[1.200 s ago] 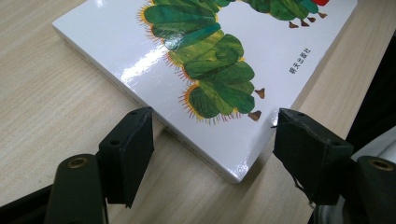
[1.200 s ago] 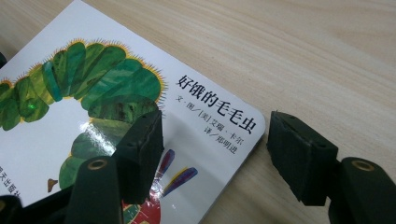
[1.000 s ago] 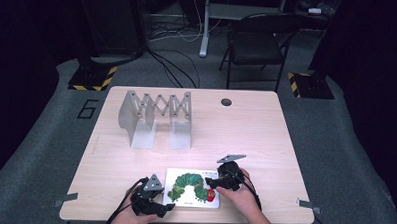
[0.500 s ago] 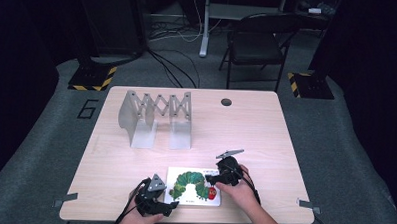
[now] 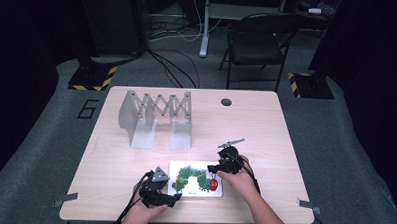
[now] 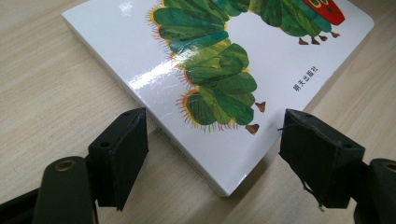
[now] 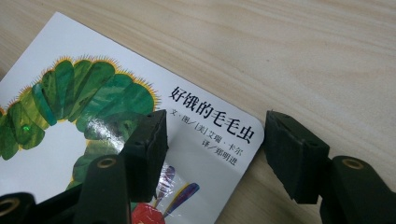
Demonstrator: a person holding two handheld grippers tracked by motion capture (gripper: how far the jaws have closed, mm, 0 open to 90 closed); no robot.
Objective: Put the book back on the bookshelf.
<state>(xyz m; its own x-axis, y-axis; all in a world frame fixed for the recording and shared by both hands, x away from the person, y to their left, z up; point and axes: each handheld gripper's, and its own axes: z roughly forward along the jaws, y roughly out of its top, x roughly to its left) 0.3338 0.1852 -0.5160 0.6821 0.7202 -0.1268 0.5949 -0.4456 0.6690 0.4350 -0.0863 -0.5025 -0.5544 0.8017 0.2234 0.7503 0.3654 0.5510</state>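
One glossy rectangular board book [image 5: 196, 178], rounded corners, woodgrain table [image 5: 266, 129].

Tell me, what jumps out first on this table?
The picture book with its bright green caterpillar lies flat at the near edge of the table. A hand-held tool sits at each end of it: the left tool open around one corner, the right tool open over another, its jaws having just been closing. Farther back stands a grey accordion-style rack.
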